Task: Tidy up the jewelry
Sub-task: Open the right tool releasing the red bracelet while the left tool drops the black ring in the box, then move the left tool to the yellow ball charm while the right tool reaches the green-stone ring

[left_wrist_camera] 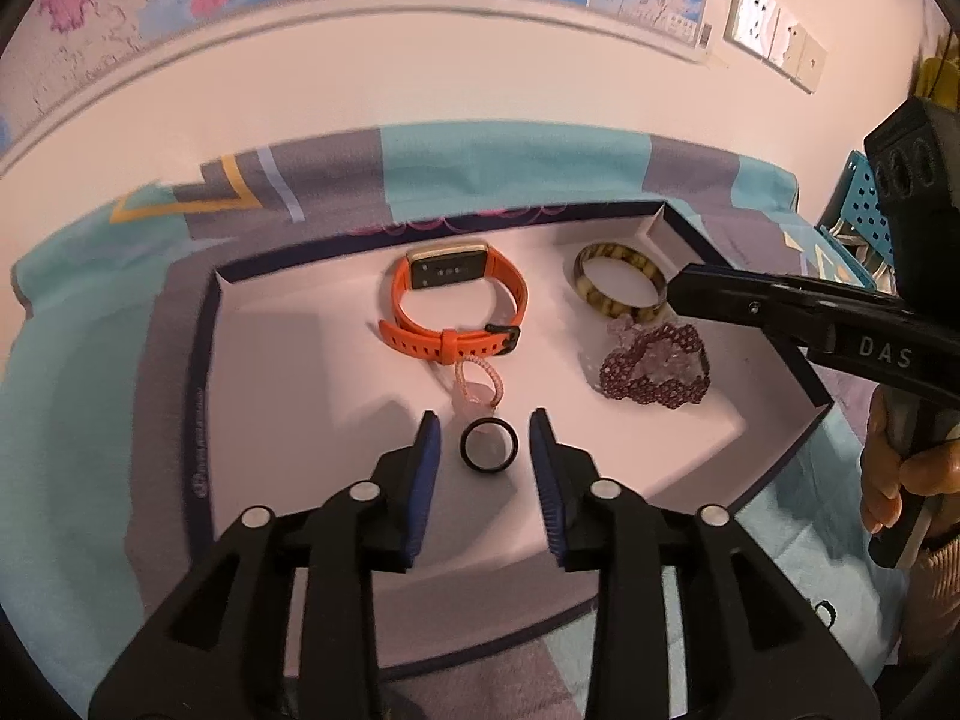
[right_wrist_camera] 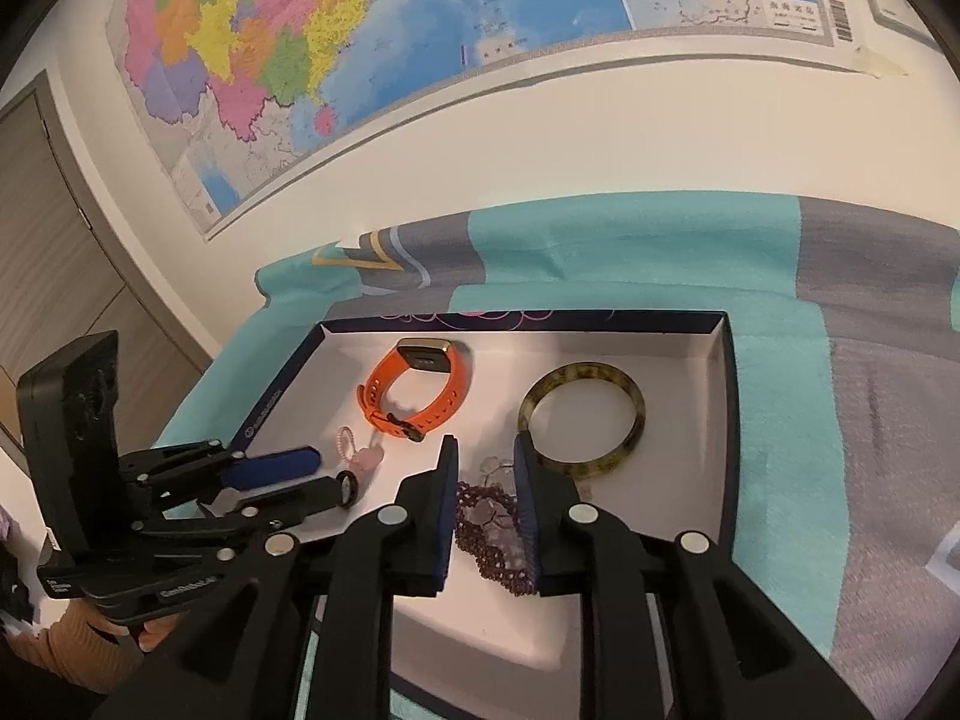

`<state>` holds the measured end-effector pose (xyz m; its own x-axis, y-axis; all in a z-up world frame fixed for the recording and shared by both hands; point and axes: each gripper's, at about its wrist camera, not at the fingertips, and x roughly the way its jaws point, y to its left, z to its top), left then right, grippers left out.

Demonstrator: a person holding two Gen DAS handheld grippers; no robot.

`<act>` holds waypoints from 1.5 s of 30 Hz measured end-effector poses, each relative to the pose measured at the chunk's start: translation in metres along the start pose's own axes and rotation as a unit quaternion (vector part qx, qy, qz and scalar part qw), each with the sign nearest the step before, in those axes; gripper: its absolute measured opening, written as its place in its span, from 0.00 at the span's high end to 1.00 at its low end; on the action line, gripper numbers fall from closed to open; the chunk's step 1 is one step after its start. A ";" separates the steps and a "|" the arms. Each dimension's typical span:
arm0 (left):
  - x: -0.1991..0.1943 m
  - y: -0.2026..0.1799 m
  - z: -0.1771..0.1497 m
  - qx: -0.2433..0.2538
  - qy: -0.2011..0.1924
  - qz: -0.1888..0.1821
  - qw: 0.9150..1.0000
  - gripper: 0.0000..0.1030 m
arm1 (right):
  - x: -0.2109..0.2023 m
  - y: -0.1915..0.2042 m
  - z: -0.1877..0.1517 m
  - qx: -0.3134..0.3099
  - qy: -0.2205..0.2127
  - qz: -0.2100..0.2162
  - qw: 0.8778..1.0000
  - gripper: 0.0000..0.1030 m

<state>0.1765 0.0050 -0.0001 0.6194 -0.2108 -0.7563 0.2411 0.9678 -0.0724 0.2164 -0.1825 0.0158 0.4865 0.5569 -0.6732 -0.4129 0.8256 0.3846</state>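
Note:
A shallow white-floored box (left_wrist_camera: 204, 372) (right_wrist_camera: 729, 420) holds the jewelry. Inside lie an orange watch (left_wrist_camera: 456, 306) (right_wrist_camera: 420, 396), a tortoiseshell bangle (left_wrist_camera: 621, 306) (right_wrist_camera: 636, 420), a pink ring with a charm (left_wrist_camera: 474, 399) (right_wrist_camera: 363, 456), a black ring (left_wrist_camera: 487, 468) (right_wrist_camera: 348, 487) and a purple beaded bracelet (left_wrist_camera: 654, 387) (right_wrist_camera: 486, 540). My left gripper (left_wrist_camera: 485, 420) (right_wrist_camera: 333, 474) is open, with the black ring on the floor between its fingers and a gap on each side. My right gripper (right_wrist_camera: 486, 443) (left_wrist_camera: 678, 294) is open over the purple bracelet, which lies flat on the floor below it.
The box rests on a teal and grey blanket (left_wrist_camera: 72, 420) (right_wrist_camera: 840, 420) against a wall with a map (right_wrist_camera: 360, 30). A hand (left_wrist_camera: 894, 480) holds the right gripper; an orange sleeve (right_wrist_camera: 60, 642) shows behind the left one. A teal perforated rack (left_wrist_camera: 858, 192) stands at the right.

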 end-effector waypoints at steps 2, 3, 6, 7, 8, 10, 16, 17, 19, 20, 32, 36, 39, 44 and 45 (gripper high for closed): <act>-0.010 -0.001 -0.001 0.003 -0.011 0.001 1.000 0.66 | -0.006 0.001 -0.001 -0.004 -0.004 0.001 1.000 0.80; -0.016 -0.001 -0.002 0.004 -0.016 0.001 1.000 0.64 | -0.010 0.003 -0.003 -0.007 -0.006 0.004 1.000 0.77; -0.032 -0.001 -0.007 0.008 -0.031 0.002 0.999 0.62 | -0.024 0.011 -0.007 -0.022 -0.012 0.009 1.000 0.74; -0.038 -0.001 -0.010 0.010 -0.035 0.002 0.999 0.62 | -0.029 0.015 -0.010 -0.030 -0.014 0.011 0.999 0.72; -0.043 -0.001 -0.013 0.012 -0.038 0.000 0.999 0.62 | -0.034 0.019 -0.013 -0.038 -0.015 0.012 0.999 0.71; -0.052 -0.002 -0.019 0.017 -0.043 0.001 0.999 0.59 | -0.044 0.026 -0.020 -0.057 -0.014 0.011 0.998 0.68; -0.069 -0.007 -0.046 0.035 -0.041 -0.006 0.999 0.58 | -0.059 0.037 -0.049 -0.075 0.007 0.014 0.997 0.64; -0.072 -0.006 -0.049 0.037 -0.041 -0.005 0.998 0.58 | -0.061 0.037 -0.054 -0.076 0.010 0.015 0.997 0.64; -0.077 -0.004 -0.057 0.035 -0.041 -0.008 0.999 0.58 | -0.065 0.038 -0.067 -0.078 0.022 0.013 0.997 0.63; -0.080 -0.003 -0.060 0.033 -0.041 -0.009 0.999 0.58 | -0.066 0.038 -0.072 -0.078 0.025 0.010 0.997 0.62; -0.097 -0.023 -0.104 0.062 -0.030 -0.044 0.997 0.56 | -0.080 0.035 -0.118 -0.064 0.058 -0.002 0.996 0.57; -0.096 -0.031 -0.112 0.070 -0.023 -0.056 0.996 0.56 | -0.081 0.037 -0.130 -0.064 0.067 -0.004 0.996 0.57; -0.092 -0.037 -0.115 0.073 -0.015 -0.062 0.995 0.56 | -0.080 0.039 -0.136 -0.067 0.074 -0.008 0.995 0.56; -0.089 -0.040 -0.119 0.074 -0.008 -0.068 0.995 0.56 | -0.080 0.043 -0.143 -0.079 0.078 -0.018 0.994 0.56; -0.089 -0.040 -0.120 0.073 -0.007 -0.069 0.995 0.56 | -0.080 0.043 -0.144 -0.080 0.077 -0.020 0.994 0.56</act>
<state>0.0220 0.0012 -0.0073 0.5836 -0.3431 -0.7360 0.4291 0.8998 -0.0792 0.0492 -0.2042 -0.0045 0.3870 0.4930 -0.7792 -0.5182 0.8153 0.2585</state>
